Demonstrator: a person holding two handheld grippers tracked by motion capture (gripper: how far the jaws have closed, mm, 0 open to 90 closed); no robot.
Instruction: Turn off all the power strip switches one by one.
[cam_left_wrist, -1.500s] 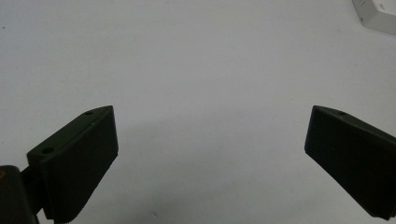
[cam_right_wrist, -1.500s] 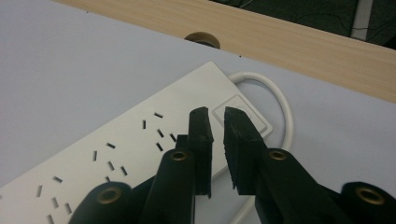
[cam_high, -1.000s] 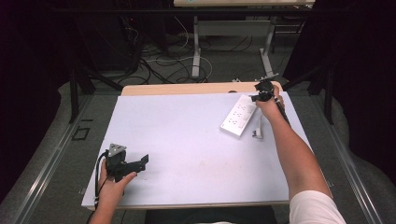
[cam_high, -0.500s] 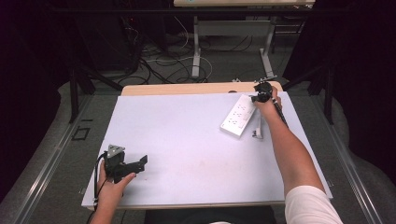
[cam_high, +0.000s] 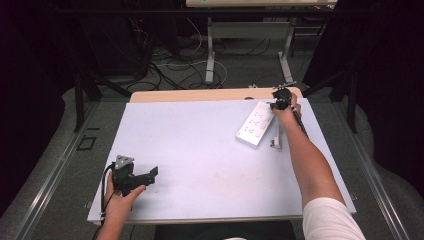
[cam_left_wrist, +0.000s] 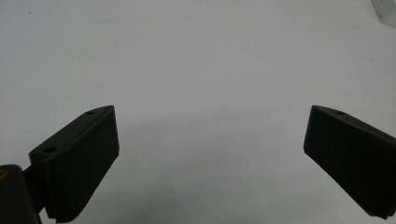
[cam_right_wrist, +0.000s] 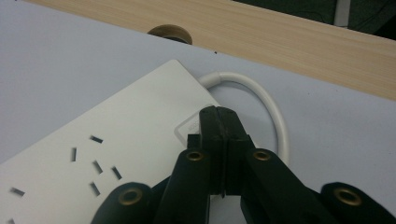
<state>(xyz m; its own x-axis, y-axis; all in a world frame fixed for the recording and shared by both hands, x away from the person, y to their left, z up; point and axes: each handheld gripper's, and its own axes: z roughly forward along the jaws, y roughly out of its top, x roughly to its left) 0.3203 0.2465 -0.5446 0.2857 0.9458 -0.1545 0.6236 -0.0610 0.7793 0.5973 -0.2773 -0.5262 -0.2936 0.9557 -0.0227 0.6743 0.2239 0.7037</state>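
Observation:
A white power strip (cam_high: 256, 124) lies slantwise at the far right of the table. In the right gripper view the power strip (cam_right_wrist: 107, 144) shows its sockets, a rocker switch (cam_right_wrist: 189, 127) at its end, and a white cord (cam_right_wrist: 273, 105) looping out. My right gripper (cam_high: 276, 103) is shut with nothing between its jaws. Its tips (cam_right_wrist: 219, 114) sit right at that switch. My left gripper (cam_high: 151, 173) rests low at the near left, held by a hand. In its own view, my left gripper (cam_left_wrist: 210, 135) stands wide open over bare white tabletop.
The white table surface (cam_high: 200, 150) has a wooden strip (cam_high: 200, 95) along its far edge, with a round hole (cam_right_wrist: 170, 32) in it. The cord's white plug (cam_high: 275, 144) lies just right of the power strip. Cables and table legs stand on the floor beyond.

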